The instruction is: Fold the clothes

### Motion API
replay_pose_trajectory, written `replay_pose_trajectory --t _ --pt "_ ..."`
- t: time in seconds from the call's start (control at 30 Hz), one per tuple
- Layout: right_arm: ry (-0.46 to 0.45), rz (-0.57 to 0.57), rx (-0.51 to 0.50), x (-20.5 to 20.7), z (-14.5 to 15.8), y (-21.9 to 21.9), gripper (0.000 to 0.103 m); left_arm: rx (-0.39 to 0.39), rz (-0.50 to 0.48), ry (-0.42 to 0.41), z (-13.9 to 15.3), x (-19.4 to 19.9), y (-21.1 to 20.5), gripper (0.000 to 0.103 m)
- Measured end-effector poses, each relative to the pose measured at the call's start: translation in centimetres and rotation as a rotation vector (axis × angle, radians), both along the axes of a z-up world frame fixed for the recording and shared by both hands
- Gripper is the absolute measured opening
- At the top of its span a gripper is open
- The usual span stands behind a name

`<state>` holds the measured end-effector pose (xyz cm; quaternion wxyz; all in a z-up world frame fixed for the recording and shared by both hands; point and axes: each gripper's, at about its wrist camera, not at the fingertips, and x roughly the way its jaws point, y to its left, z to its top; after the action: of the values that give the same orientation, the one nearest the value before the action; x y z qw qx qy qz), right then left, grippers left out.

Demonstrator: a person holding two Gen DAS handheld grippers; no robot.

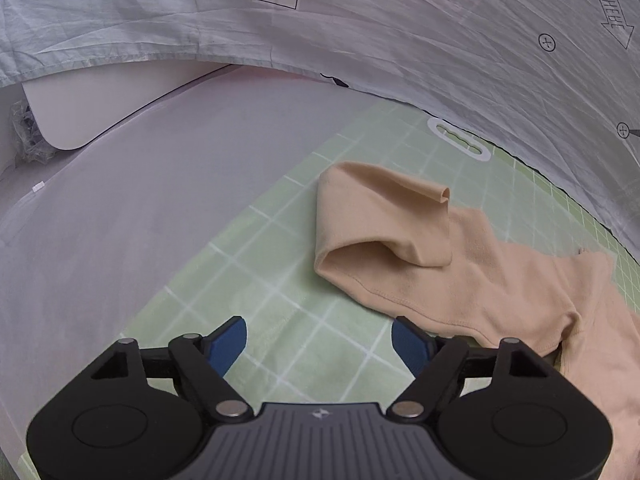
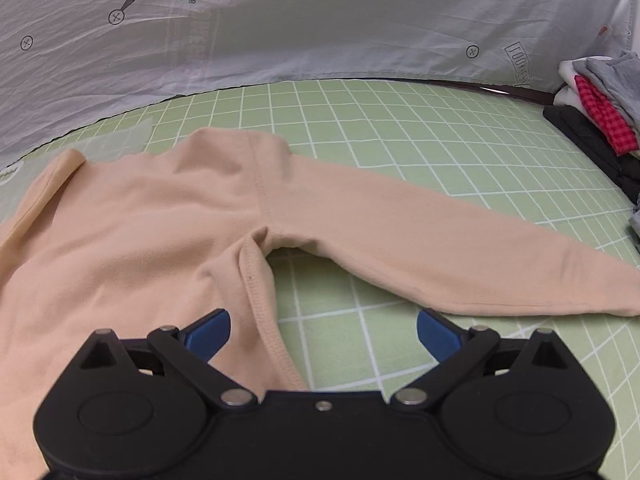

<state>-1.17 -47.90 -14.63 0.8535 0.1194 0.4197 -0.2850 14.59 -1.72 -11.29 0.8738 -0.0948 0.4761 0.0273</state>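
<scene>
Pale green cutting mat with a white grid [image 2: 400,152] across the work surface, backed by a draped grey-white printed sheet [image 2: 320,20] showing arrows, crossed circles and an orange carrot. Beside the mat on the left view, bare whitish tabletop [image 1: 140,200].

Spread flat on the mat: a peach-coloured long-sleeved knit garment [image 2: 132,224]. One sleeve stretched straight out to the right across the grid, cuff end near the frame edge. On the left view, the other sleeve [image 1: 380,220] doubled back on itself, its open cuff curled upward, lying near a white oval cut-out handle in the mat [image 1: 460,140].

Left gripper [image 1: 319,342]: black linkage, blue pads, jaws parted fairly wide over bare mat, nothing between them; right-hand pad just beside the garment's hem, contact impossible to judge.

Right gripper [image 2: 323,334]: jaws spread wide, hovering over the garment's side seam below the armpit; fabric edge running between the blue pads, neither pad pressing on it.

Far right of the mat: a stack of folded clothes [image 2: 600,120] in grey, white, red check and black.
</scene>
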Motion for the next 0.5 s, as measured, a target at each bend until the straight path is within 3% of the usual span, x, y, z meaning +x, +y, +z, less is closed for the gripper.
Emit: replay_pose_trajectory --t 0.23,0.33,0.43,0.47,0.5 --pt "0.070 -0.047 -0.017 2.3 -1.1 0.8 0.101 0.007 -0.113 0.035 -1.6 4.3 -0.3 0.073" --pt "0.081 -0.063 -0.017 2.0 -1.3 1.0 0.101 0.060 -0.185 0.003 -2.1 5.1 -1.4 0.073" --pt "0.085 -0.078 -0.019 1.7 -1.5 1.2 0.102 0.114 -0.164 -0.025 -2.7 6.1 -1.6 0.072" --pt "0.086 -0.086 -0.017 1.6 -1.5 1.3 0.102 0.115 -0.144 -0.039 -2.8 6.4 -1.3 0.069" --pt "0.089 -0.092 -0.017 1.6 -1.5 1.4 0.102 0.105 -0.124 -0.050 -2.6 6.6 -0.8 0.055"
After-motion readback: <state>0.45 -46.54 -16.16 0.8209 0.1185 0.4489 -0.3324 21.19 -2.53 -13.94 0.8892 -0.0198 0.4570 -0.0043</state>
